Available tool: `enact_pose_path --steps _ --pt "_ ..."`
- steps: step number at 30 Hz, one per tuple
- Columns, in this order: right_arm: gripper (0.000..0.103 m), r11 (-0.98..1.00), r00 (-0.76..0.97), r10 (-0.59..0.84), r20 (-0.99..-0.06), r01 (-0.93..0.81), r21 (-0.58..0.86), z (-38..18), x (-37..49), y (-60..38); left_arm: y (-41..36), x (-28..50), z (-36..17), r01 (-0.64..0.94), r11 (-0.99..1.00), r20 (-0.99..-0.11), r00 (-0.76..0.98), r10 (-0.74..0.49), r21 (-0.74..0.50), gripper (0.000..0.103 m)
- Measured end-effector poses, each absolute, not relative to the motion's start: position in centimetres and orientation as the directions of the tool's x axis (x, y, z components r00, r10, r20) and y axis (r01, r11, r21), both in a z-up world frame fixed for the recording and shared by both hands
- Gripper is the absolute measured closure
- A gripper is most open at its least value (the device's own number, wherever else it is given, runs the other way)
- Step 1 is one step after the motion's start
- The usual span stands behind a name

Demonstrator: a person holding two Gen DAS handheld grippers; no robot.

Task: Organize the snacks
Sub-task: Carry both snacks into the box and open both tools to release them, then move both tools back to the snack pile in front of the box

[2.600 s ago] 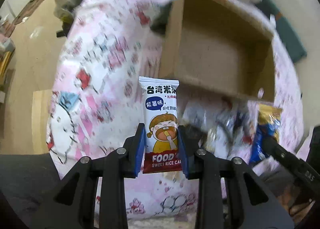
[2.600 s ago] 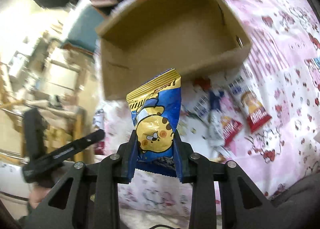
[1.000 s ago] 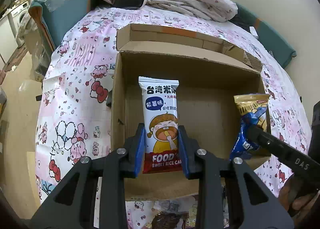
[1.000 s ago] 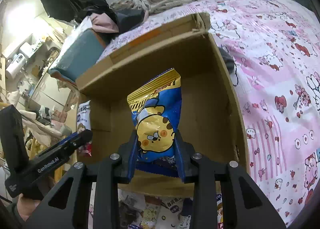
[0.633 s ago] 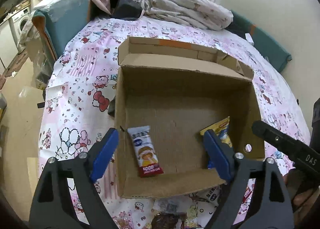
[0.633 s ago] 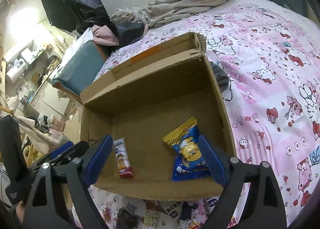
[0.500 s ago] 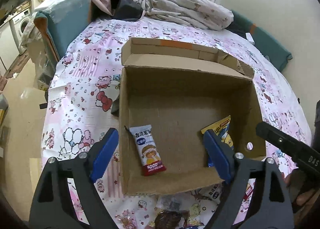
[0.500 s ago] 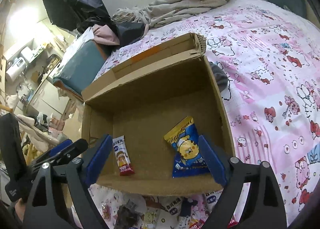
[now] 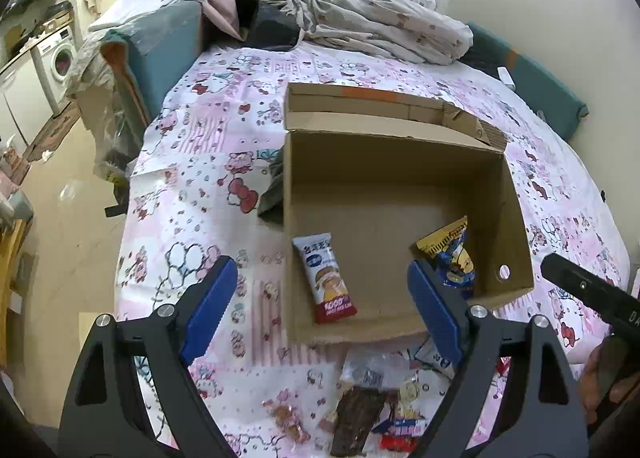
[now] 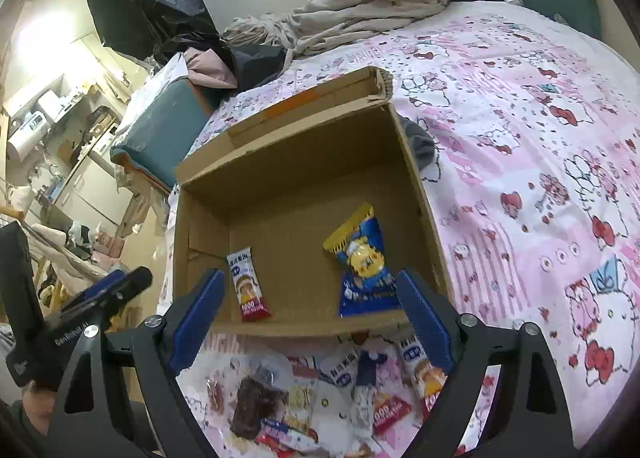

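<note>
An open cardboard box (image 9: pixel 400 145) (image 10: pixel 304 153) sits on a pink patterned bed cover. Inside lie a white and red rice cake packet (image 9: pixel 326 278) (image 10: pixel 246 284) at the left and a blue and yellow snack bag (image 9: pixel 454 258) (image 10: pixel 362 262) at the right. My left gripper (image 9: pixel 320 310) is open and empty, above the box's near wall. My right gripper (image 10: pixel 310 318) is open and empty, also above the near wall. Several loose snacks (image 9: pixel 372 410) (image 10: pixel 320 398) lie on the cover in front of the box.
A rumpled blanket (image 9: pixel 372 25) (image 10: pixel 372 1) lies at the far end of the bed. A teal cushion (image 9: pixel 160 45) (image 10: pixel 160 133) stands at the bed's left edge, with floor beyond it. A dark cloth (image 9: pixel 274 193) lies against the box's left side.
Both grippers opened and dropped their packets into the box. Since then both have pulled back and up, so the box looks smaller and more of the loose snacks show.
</note>
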State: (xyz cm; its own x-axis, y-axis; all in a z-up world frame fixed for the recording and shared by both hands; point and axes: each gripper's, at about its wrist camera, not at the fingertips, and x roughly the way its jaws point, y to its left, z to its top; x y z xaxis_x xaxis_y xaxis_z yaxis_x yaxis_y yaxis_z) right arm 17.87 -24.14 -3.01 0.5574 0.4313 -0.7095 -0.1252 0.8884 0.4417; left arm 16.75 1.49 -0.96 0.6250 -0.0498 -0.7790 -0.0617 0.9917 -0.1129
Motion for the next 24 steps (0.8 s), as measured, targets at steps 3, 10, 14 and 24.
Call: enact_pose_path --steps 3,10,14,24 --pt "0.013 0.877 0.543 0.451 -0.708 -0.124 0.464 -2.9 16.8 -24.3 2.5 15.6 -1.0 -0.074 0.985 -0.787 0.611 -0.081 -0.159 0.018" --pt "0.013 0.886 0.572 0.428 -0.7 -0.114 0.449 -2.0 13.3 -24.6 3.7 12.8 -0.8 -0.122 0.983 -0.805 0.592 -0.037 -0.135 0.018" --pt "0.014 0.884 0.567 0.432 -0.702 -0.113 0.453 -1.8 11.6 -24.5 4.7 11.4 -1.4 -0.169 0.975 -0.825 0.564 -0.024 -0.144 0.018" --pt "0.013 0.884 0.514 0.423 -0.746 -0.054 0.464 -3.6 10.4 -25.0 7.3 10.5 -4.6 -0.289 0.945 -0.898 0.44 -0.009 -0.152 0.018"
